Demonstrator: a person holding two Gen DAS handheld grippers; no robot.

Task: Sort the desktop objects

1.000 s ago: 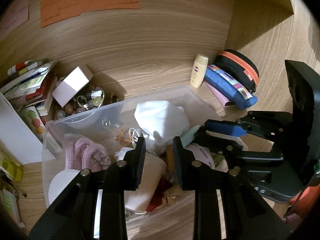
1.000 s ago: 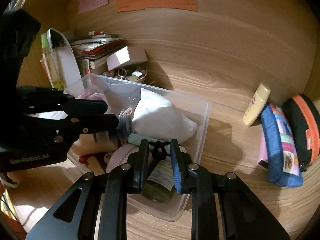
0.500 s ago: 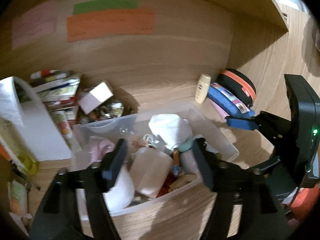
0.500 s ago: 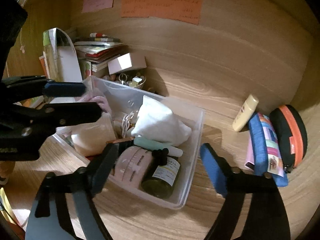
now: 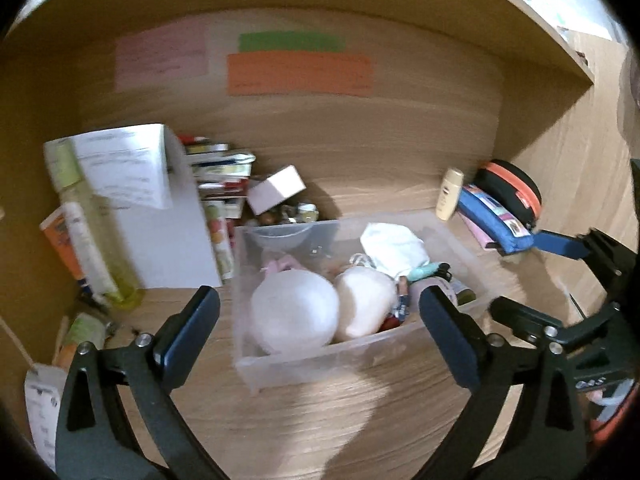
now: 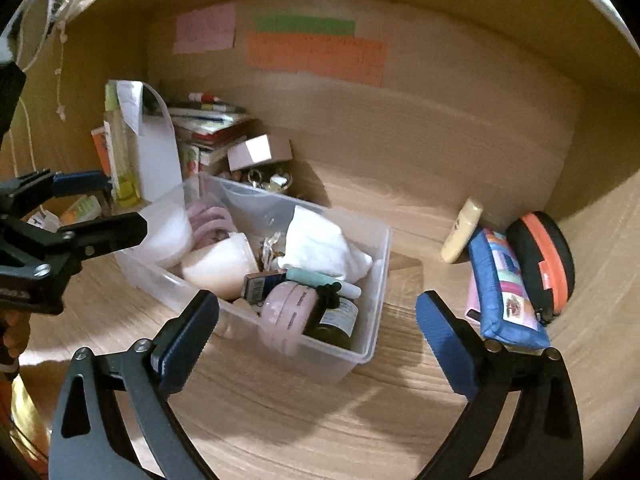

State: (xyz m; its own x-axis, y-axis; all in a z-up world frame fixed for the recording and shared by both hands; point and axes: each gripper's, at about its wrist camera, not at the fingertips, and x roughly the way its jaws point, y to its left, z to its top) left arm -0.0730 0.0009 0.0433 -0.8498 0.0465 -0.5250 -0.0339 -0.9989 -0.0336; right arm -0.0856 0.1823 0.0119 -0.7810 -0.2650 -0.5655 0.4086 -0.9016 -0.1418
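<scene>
Left wrist view: the left claw (image 5: 318, 322) is spread wide and empty above the clear plastic bin (image 5: 340, 364) on the wooden desk (image 5: 360, 420).

Right wrist view: the right claw (image 6: 316, 324) is likewise spread and empty; the bin (image 6: 368, 344) lies at 12 o'clock, a blue zip pouch (image 6: 506, 292) at 2 o'clock.

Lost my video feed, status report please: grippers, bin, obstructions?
Left gripper open, empty. Right gripper open, empty. Clear plastic bin full, on desk. Nothing between jaws and bin.
</scene>
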